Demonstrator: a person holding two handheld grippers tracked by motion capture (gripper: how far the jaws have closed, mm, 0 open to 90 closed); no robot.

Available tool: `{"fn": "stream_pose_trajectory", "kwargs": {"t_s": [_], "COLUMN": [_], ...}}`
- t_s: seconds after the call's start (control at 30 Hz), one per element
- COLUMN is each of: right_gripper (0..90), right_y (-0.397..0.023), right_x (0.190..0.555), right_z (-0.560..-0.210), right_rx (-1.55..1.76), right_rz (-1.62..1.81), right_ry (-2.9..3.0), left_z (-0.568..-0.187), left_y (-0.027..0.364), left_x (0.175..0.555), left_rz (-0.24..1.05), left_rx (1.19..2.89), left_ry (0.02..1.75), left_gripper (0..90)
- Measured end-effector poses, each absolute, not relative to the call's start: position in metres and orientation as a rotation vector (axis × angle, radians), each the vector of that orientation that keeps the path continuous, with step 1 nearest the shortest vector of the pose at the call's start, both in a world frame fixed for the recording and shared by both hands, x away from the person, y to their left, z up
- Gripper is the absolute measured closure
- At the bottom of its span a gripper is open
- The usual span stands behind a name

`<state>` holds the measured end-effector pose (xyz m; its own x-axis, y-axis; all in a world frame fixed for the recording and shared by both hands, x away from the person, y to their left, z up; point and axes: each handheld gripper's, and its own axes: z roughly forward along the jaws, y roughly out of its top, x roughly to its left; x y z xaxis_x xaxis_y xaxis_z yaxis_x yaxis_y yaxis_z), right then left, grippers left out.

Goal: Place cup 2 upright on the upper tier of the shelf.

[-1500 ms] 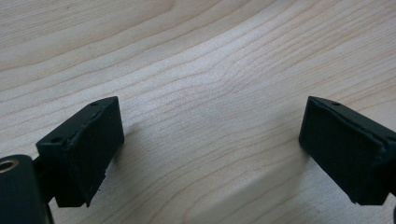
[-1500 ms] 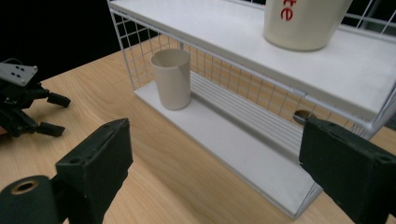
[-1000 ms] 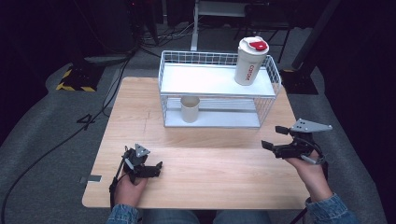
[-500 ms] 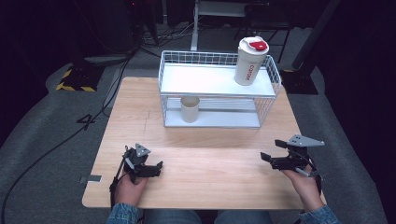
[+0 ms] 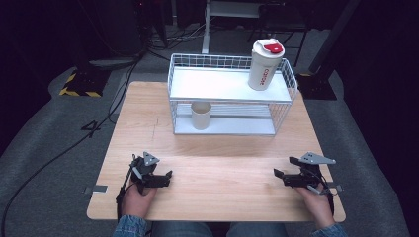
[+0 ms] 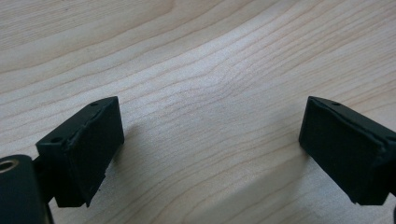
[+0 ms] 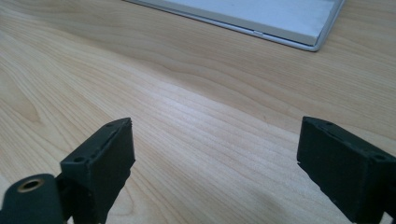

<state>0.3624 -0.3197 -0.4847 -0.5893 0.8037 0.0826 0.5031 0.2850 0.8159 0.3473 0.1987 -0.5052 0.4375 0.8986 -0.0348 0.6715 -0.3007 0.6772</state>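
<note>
My left gripper point(image 5: 165, 177) rests low at the front left of the wooden table point(image 5: 222, 148), held by a hand. Its jaws stand open over bare wood, with nothing between them point(image 6: 210, 140). At the front right, my right gripper point(image 5: 283, 168) sits just above the tabletop, jaws open and empty point(image 7: 215, 158). A white wire rack point(image 5: 232, 106) stands at the back of the table. A white tumbler with a red lid point(image 5: 265, 64) stands upright on its top shelf at the right. A beige cup point(image 5: 201, 115) stands on its lower shelf at the left.
The rack's white base plate point(image 7: 261, 16) lies ahead of the right gripper. Broad bare wood lies between the two grippers and the rack. Dark floor with cables point(image 5: 74, 143) surrounds the table.
The right gripper has come down towards the tabletop at the front right. The left gripper has stayed where it was.
</note>
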Motion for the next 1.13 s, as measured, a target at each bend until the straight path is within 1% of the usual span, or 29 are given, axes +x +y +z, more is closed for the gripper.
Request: {"fn": "stream_pose_trajectory", "kwargs": {"t_s": [0.4,0.5,0.67,0.83,1.13], "right_gripper": [11.8,14.3,14.9,12.4,11.0], "right_y": [-0.316,-0.315,-0.313,-0.312,-0.311], "right_x": [0.366,0.369,0.371,0.374,0.372], "right_z": [-0.498,-0.501,-0.504,-0.505,-0.505], "right_rx": [1.142,1.150,1.143,1.156,1.191], "right_rz": [1.105,1.081,1.036,1.000,0.986], "right_ry": [2.242,2.260,2.293,2.317,2.291], "left_z": [-0.505,-0.505,-0.505,-0.505,-0.505], "left_y": [0.199,0.199,0.199,0.199,0.199], "left_x": [0.347,0.347,0.347,0.347,0.347], "left_rz": [0.472,0.472,0.472,0.472,0.472], "left_rx": [2.070,2.070,2.070,2.070,2.070], "left_ry": [1.314,1.314,1.314,1.314,1.314], "left_gripper": [7.1,7.1,7.1,7.1,7.2]}}
